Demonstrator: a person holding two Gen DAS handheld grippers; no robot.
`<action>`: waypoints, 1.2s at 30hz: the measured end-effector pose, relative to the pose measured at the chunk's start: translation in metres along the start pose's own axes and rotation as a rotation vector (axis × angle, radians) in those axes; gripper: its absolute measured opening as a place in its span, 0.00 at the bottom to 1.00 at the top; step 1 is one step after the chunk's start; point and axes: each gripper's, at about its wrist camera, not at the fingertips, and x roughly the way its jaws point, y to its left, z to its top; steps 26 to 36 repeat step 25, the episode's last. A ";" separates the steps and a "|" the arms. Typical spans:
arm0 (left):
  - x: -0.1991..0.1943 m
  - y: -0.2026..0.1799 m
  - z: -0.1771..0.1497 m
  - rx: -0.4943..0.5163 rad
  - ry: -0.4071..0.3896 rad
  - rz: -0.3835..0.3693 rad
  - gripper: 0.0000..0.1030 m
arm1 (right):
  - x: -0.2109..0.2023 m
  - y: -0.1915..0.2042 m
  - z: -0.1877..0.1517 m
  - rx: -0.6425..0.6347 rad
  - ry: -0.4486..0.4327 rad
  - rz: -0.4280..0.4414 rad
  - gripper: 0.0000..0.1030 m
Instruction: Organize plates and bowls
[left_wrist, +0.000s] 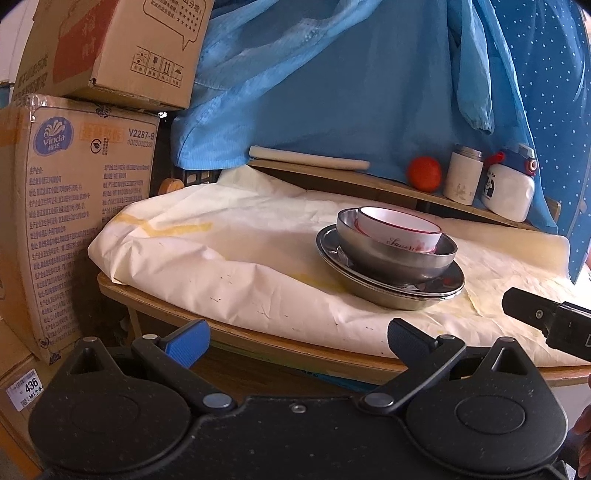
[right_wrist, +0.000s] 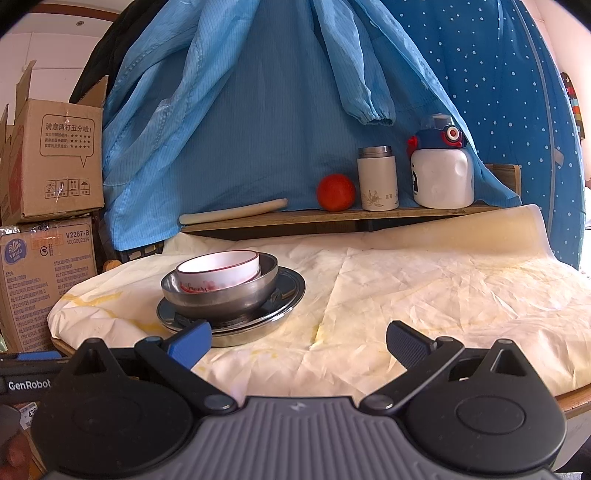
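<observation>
Both claws held back at the near edge of the table (right_wrist: 443, 280), nothing in either. My left gripper (left_wrist: 297, 341) is spread wide, blue pads well apart; my right gripper (right_wrist: 299, 341) likewise, jaws parted and empty.

The ware sits in one pile on the creased pale cloth (left_wrist: 192, 258). Bottom: steel plates (left_wrist: 391, 291) (more than one rim shows, how many I cannot tell). On them a steel bowl (left_wrist: 397, 254), and nested in that, tilted, a white bowl (left_wrist: 400, 227) with a red rim and red lettering.

From the left claw the pile lies ahead and to the right of the pads, well apart. From the right claw it lies ahead and to the left; the steel plates (right_wrist: 231, 301) appear just beyond the left pad, though the fisheye makes the gap hard to judge. The right claw's tip shows at the far right of the left camera's view.

Step in hand, as I judge it: either the stack is done and I am standing off, or I am at the start of an approach. The pictures do not settle which.

If sorting goes on, the white bowl (right_wrist: 218, 269) comes first. It calls for one pad inside the rim and one outside, then a straight lift, since its lean against the steel bowl (right_wrist: 219, 290) could let it scrape or drag.

Beyond the pile, on the shelf (right_wrist: 332, 216): orange fruit (right_wrist: 336, 192), white flask (right_wrist: 377, 179), white bottle (right_wrist: 441, 170). Not my business.
</observation>
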 end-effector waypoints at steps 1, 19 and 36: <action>0.000 0.000 0.000 0.000 -0.001 0.001 0.99 | 0.000 0.000 0.000 0.000 0.000 0.000 1.00; -0.002 0.000 0.001 0.009 -0.003 0.008 0.99 | 0.000 0.000 0.001 0.000 0.001 -0.001 1.00; -0.002 0.000 0.001 0.011 -0.005 0.009 0.99 | 0.000 0.001 -0.001 0.000 0.002 -0.001 1.00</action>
